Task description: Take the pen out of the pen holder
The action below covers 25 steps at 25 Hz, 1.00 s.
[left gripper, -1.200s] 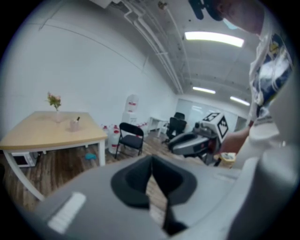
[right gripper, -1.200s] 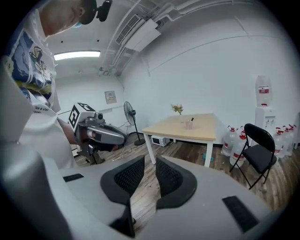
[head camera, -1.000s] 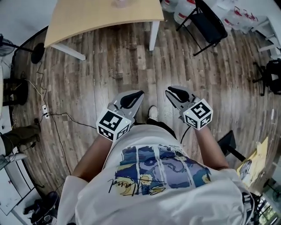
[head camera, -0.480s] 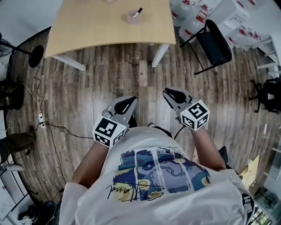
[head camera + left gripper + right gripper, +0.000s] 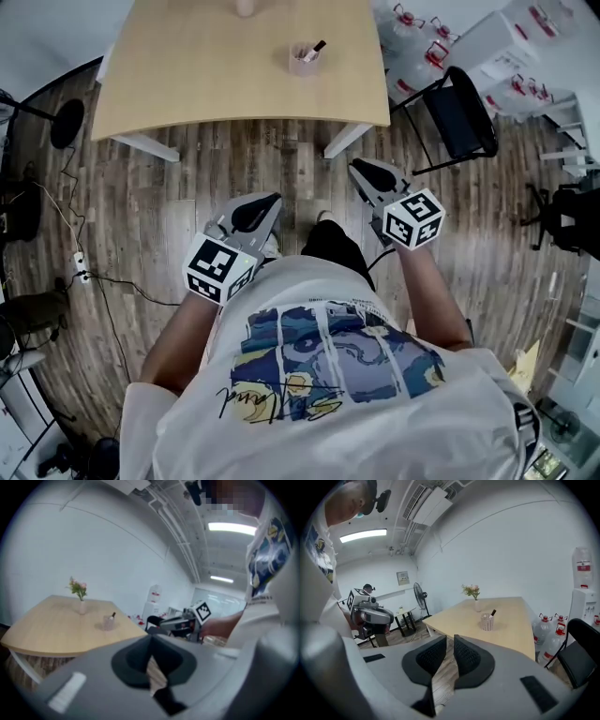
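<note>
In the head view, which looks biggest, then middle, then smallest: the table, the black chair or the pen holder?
1. table, biggest by far
2. black chair
3. pen holder, tiny

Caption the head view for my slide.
Standing short of the table, left gripper and right gripper empty, the right's jaws just narrowed; the pen sits in its pen holder.

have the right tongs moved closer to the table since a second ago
Yes. The right tongs have moved toward the table: the strip of floor between them and its near edge is much narrower now.
</note>
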Each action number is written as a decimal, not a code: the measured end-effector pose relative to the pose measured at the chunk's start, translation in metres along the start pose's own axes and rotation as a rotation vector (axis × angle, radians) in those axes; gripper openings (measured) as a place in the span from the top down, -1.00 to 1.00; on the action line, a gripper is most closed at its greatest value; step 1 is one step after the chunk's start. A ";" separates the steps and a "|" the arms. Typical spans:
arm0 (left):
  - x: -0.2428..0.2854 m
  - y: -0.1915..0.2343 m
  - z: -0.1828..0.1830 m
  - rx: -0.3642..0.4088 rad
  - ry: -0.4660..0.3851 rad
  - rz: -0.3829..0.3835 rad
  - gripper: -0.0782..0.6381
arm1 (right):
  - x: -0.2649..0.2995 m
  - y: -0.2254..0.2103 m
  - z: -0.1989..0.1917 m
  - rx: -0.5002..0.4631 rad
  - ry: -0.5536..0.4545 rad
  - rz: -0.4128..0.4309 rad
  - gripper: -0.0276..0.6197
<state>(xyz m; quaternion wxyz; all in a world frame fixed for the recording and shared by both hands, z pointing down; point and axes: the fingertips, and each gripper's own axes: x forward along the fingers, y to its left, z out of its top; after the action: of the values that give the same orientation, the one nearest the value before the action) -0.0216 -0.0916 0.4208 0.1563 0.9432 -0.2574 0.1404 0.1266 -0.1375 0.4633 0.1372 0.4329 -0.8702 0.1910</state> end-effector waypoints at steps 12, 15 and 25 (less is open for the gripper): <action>0.063 0.080 0.051 -0.108 -0.035 0.208 0.76 | 0.118 -0.140 0.051 0.044 0.057 0.105 0.71; 0.076 0.093 0.063 -0.117 -0.046 0.256 0.76 | 0.146 -0.166 0.055 0.053 0.075 0.137 0.66; 0.101 0.121 0.084 -0.158 -0.047 0.425 0.76 | 0.221 -0.232 0.064 0.176 0.084 0.208 0.56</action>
<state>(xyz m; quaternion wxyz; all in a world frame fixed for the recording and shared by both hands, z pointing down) 0.0129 -0.2661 0.4061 0.1906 0.8556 -0.4640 0.1273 0.1793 -0.4490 0.5456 0.1143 0.3424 -0.8838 0.2978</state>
